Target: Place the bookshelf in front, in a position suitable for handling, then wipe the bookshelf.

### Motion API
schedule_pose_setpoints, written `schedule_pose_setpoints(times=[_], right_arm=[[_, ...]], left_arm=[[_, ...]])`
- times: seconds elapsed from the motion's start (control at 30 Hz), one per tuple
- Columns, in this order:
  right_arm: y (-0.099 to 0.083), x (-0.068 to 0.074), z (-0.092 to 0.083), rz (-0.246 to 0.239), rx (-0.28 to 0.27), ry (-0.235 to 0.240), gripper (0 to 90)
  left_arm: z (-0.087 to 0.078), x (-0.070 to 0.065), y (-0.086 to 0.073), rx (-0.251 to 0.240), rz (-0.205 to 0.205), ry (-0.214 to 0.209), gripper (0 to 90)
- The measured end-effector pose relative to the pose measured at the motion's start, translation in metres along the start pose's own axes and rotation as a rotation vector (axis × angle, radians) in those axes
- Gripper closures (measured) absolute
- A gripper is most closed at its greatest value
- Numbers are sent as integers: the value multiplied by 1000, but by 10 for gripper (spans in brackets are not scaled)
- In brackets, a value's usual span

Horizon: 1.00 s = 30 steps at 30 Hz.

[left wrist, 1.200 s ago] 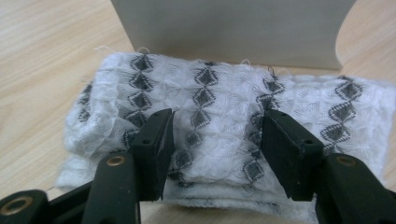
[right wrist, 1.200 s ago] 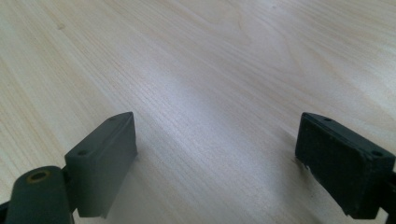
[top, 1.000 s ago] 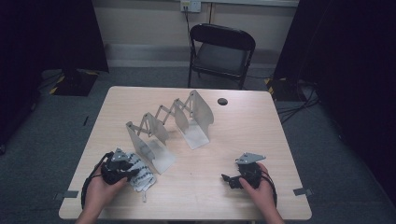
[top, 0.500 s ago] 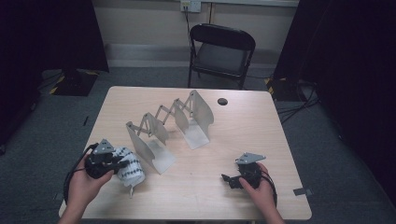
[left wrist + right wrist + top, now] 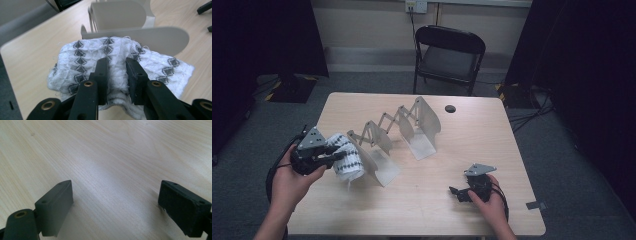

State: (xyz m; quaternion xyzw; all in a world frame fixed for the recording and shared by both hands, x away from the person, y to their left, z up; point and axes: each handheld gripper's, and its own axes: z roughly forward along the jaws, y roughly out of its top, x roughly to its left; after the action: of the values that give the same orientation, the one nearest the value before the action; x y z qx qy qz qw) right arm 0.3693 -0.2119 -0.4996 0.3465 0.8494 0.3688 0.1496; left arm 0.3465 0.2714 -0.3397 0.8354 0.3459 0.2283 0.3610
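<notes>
A white cloth with a dark diamond pattern hangs bunched in the air at the table's left side, with my left gripper shut on a fold of it. Just to its right stands a pale expanding rack with several upright dividers. My right gripper rests low over the bare wood at the front right, jaws open with nothing between them.
A wooden table carries a small black disc near its far edge. A black folding chair stands behind the table. Dark curtains flank both sides; cables lie on the floor at the right.
My left hand has risen and shifted left with the cloth, lifting it off the table beside the rack's near end. The right hand has kept still.
</notes>
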Motion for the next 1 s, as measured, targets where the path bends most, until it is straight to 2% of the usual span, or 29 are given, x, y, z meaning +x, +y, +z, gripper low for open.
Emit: schedule_pose_setpoints(times=[0.07,0.23,0.33,0.47,0.63,0.77,1.0], right_arm=[[0,0,0,0,0,0,120],[0,0,0,0,2,-1,121],[0,1,0,-1,2,-1,121],[-1,1,-1,-1,1,-5,123],[-1,2,-1,1,1,-7,123],[-1,2,-1,0,0,-6,123],[-1,2,-1,0,-1,-5,123]], left_arm=[[0,3,6,3,33,16,720],[9,5,10,26,53,17,716],[15,5,5,37,45,8,715],[26,5,-6,37,1,-9,715],[40,5,-21,67,-10,-28,715],[54,3,-35,75,-38,-40,715],[72,-3,-52,111,-51,-52,711]])
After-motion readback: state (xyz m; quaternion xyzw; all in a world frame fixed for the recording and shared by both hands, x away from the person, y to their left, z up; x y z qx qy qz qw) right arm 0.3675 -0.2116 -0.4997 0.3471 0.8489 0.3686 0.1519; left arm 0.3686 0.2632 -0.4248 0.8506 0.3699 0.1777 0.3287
